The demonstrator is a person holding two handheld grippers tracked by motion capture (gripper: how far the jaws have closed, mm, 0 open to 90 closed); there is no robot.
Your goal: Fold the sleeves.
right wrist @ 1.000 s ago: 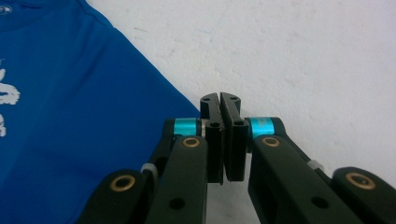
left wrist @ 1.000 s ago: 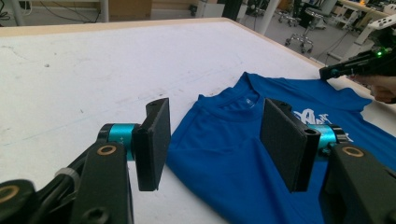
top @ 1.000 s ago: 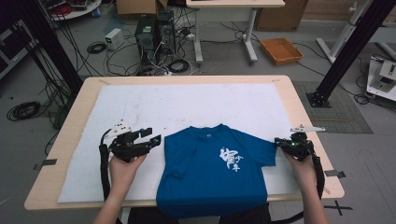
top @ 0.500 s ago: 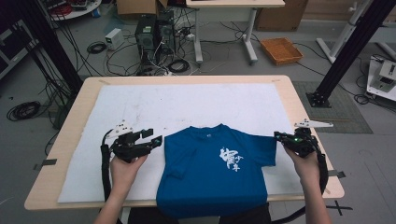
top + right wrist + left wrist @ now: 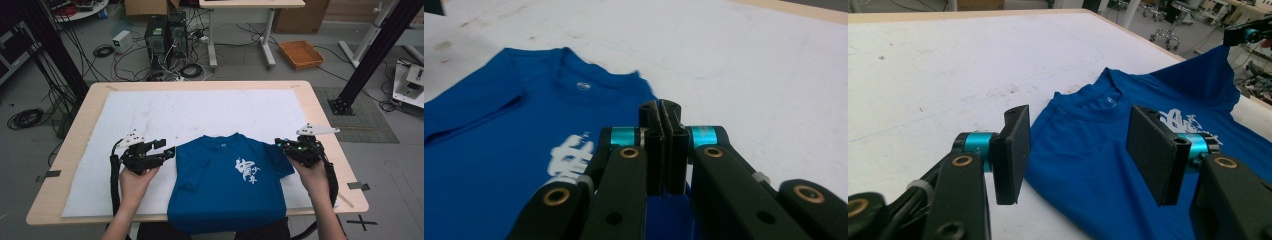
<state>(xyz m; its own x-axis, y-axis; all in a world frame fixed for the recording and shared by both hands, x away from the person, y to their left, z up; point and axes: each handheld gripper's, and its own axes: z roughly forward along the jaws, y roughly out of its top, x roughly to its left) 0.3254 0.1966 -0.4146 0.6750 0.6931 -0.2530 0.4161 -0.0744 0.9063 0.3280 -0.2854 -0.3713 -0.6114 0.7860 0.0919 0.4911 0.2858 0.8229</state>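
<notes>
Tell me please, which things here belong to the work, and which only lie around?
In the work: blue T-shirt, right gripper shut on its sleeve, left gripper open beside the other sleeve, white mat.

Lying about: orange tray, computer towers, floor cables.

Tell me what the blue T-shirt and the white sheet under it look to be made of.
Blue T-shirt: soft knit fabric, likely cotton or a blend, matte; it wrinkles, has a ribbed collar and a white print. White sheet: thin matte covering, maybe paper or felt; flat, scuffed and stained.
</notes>
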